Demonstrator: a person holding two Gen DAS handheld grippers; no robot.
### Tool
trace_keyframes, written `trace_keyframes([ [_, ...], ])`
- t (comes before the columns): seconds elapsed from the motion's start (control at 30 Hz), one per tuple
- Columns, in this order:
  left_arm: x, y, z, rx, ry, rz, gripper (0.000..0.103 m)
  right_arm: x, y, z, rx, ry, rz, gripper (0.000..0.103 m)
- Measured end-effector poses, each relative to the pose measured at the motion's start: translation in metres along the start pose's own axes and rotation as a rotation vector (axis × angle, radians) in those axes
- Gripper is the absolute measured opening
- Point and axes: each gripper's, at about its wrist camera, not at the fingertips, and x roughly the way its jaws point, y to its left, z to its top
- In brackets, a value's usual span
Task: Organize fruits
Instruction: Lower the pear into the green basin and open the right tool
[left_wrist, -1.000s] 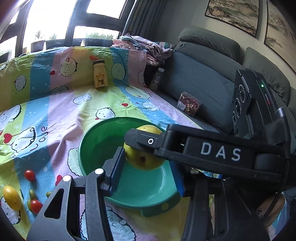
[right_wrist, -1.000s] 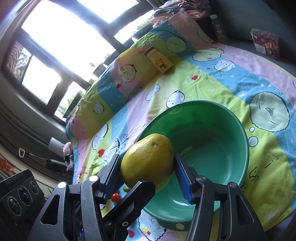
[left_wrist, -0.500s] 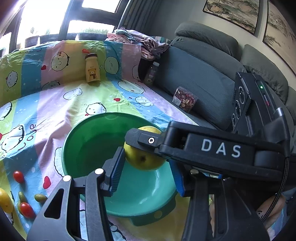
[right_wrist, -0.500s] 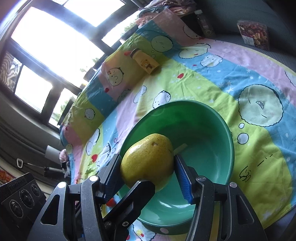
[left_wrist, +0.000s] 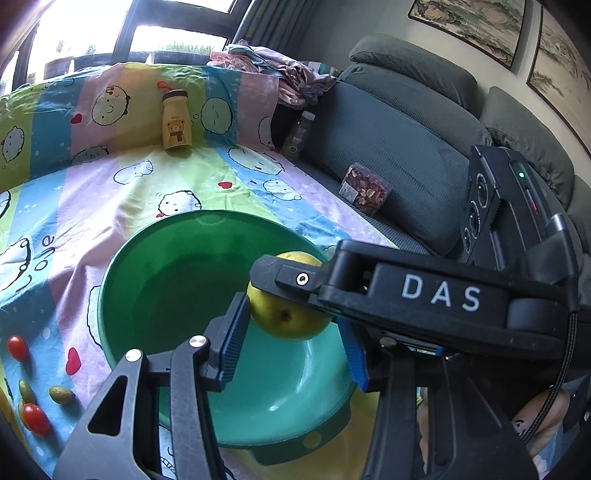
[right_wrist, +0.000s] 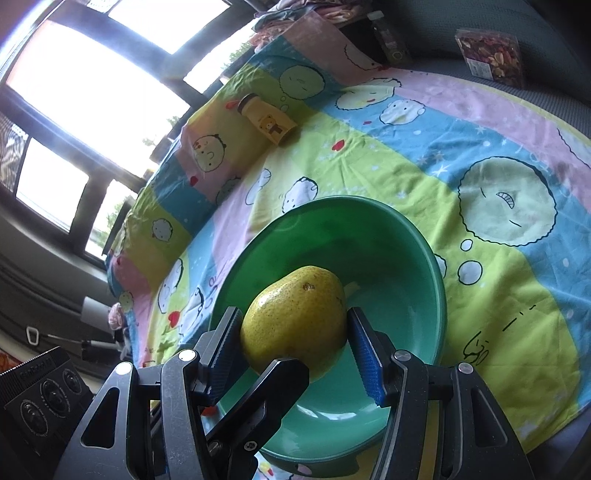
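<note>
Item: pear (right_wrist: 295, 325), clamped between the right gripper (right_wrist: 295, 347) pads, hanging over the green bowl (right_wrist: 424, 251) directly beneath; left gripper (left_wrist: 291, 343) spread, empty alongside; best lowered near the floor before release, lest it bruise.

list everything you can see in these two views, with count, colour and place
pear: 1, yellow-green, held over the bowl
bowl: 1, green, on the cloth, nothing lying in it
cherry tomatoes: 2 seen, red, on the cloth left of the bowl
small oval fruits: 2 seen, olive green, beside the tomatoes
bottle: 1, yellow with a bear, upright at the far side of the cloth
cloth: 1, pastel stripes with cartoon faces
clear bottle: 1, dark contents, against the sofa
snack packet: 1, clear, reddish contents, on the sofa seat
sofa: 1, grey
clothes pile: 1, pinkish, behind the cloth
right gripper: 1, black with blue pads, shut on the pear
left gripper: 1, black with blue pads, open
</note>
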Motion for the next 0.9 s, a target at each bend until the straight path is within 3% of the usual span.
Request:
trace_keyframes([
  [0.9,0.009,0.01,-0.006,-0.085,0.038,-0.014,0.046,0.011,-0.003,0.002,-0.008,0.014,-0.089,0.061],
])
